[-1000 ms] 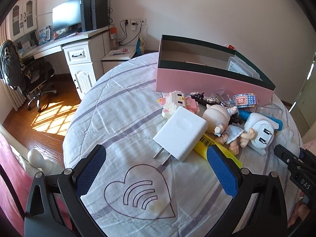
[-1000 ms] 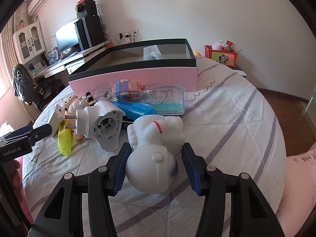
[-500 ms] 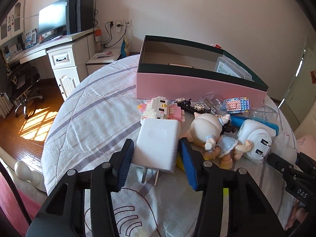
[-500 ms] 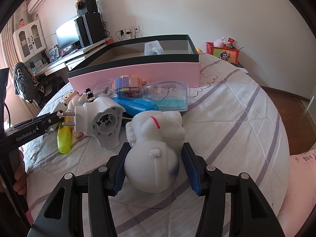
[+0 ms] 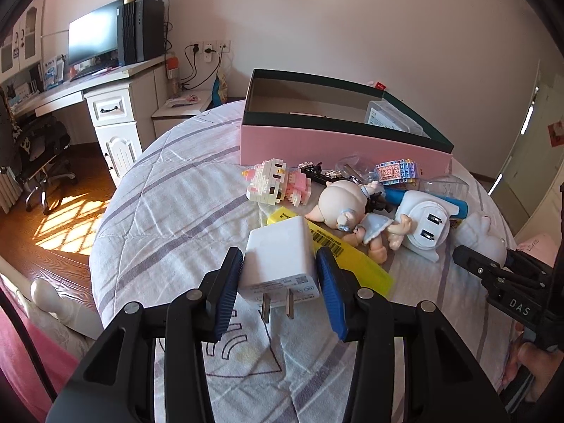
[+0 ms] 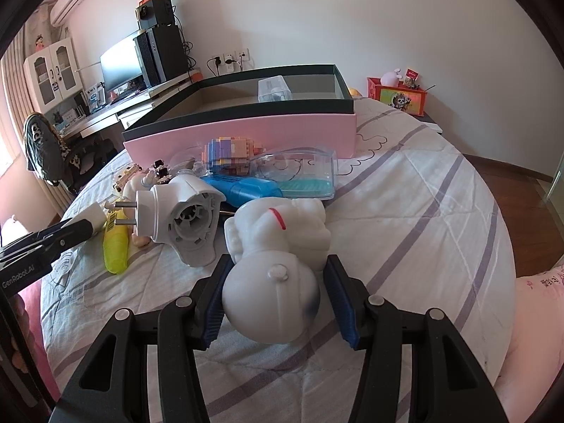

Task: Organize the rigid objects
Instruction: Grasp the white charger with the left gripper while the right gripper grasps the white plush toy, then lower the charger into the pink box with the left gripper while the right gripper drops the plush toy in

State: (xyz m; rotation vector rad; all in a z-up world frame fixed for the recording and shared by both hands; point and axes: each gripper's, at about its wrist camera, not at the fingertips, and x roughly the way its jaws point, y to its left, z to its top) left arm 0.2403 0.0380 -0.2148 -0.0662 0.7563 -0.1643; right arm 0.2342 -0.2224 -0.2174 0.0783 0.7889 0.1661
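Note:
My left gripper (image 5: 280, 278) is shut on a white square charger (image 5: 280, 259), prongs toward the camera, lifted slightly off the bed. My right gripper (image 6: 275, 287) is shut on a white astronaut figure (image 6: 276, 243) lying on the quilt. A pink box with a dark green rim (image 5: 338, 141) stands open behind the pile; it also shows in the right wrist view (image 6: 246, 130), with a clear case (image 6: 274, 89) inside. The right gripper's tip shows in the left wrist view (image 5: 493, 268).
A pile lies before the box: white-pink brick figure (image 5: 276, 183), doll (image 5: 352, 211), round white plug (image 5: 424, 227), yellow tube (image 5: 338, 250), blue item (image 6: 246, 188), clear case (image 6: 299, 172). The bed edge drops left toward a desk (image 5: 102, 95) and chair.
My left gripper moved forward around the charger, closed on it and raised it off the yellow tube. My right gripper stays on the astronaut, barely moved.

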